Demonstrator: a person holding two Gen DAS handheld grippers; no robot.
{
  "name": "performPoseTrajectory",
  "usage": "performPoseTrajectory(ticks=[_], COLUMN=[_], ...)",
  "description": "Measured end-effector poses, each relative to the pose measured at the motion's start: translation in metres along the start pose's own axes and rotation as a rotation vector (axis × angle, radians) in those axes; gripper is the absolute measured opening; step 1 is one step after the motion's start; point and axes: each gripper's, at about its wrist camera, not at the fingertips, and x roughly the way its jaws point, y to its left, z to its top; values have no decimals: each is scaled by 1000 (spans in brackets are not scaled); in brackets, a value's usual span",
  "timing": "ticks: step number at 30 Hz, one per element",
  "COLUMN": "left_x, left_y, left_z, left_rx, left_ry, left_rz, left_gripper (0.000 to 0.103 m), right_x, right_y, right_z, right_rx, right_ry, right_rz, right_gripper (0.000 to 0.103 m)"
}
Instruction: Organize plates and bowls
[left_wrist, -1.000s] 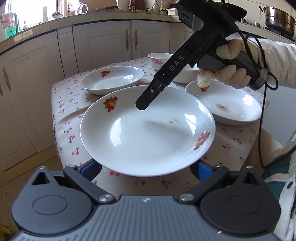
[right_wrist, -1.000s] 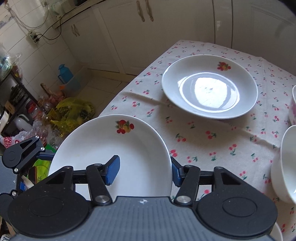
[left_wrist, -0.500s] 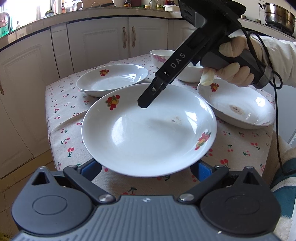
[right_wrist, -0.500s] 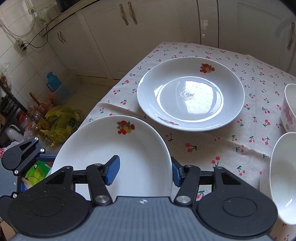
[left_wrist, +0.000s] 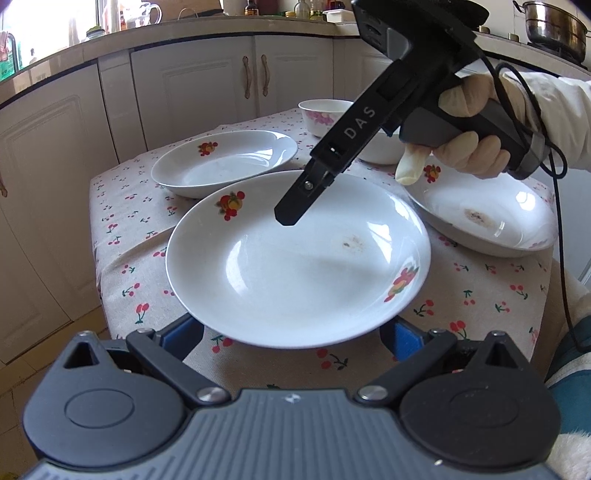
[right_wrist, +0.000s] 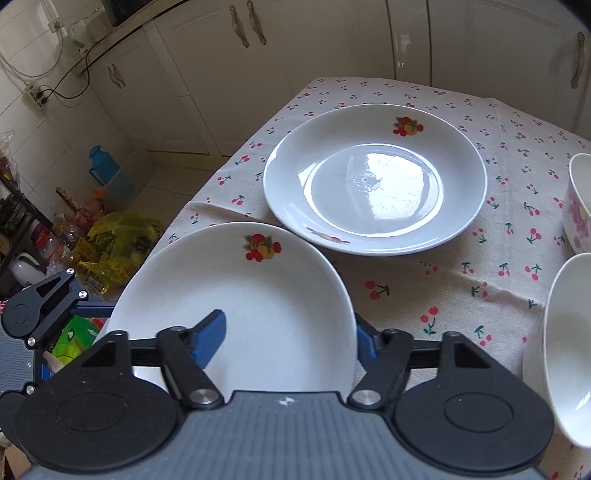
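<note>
Blue fingers (left_wrist: 184, 334) of the left gripper (left_wrist: 295, 332) sit spread wide beneath the near plate (left_wrist: 295, 258), which is lifted above the cherry-print tablecloth (left_wrist: 122, 221); whether they grip its rim, I cannot tell; right gripper (right_wrist: 288, 338) is clamped on that plate's edge, one pad inside; second plate (right_wrist: 375, 177) rests behind; stained plate (left_wrist: 484, 218) and bowl (left_wrist: 323, 116) wait to the right.

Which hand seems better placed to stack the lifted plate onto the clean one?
Probably right: the right tool straddles the rim of the lifted plate, and the clean plate lies straight ahead.
</note>
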Motion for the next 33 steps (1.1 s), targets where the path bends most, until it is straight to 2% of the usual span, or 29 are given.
performPoseTrajectory(ticks=[6,10,18,24,33], left_x=[-15,-30,-58,-62,-45], left_y=[-1,-9,-48,-83,-127], left_z=[-3,-6,1,9,20], left_rx=[-45,-94,-114,-129,-83], left_ry=[3,3,-55,-114,-100], left_rz=[31,56,102,71,0], left_gripper=[101,101,102,102,102], right_x=[-24,-52,-105,-132,-159], right_y=[8,16,23,14,-6], right_z=[-5,-17,-61,-109,-172], right_rx=[-42,-77,-92,-11,86], right_ry=[-50,-117,-235,-272,-318], right_rz=[-22,-58,-130,-180,-245], right_gripper=[91,100,103,103,103])
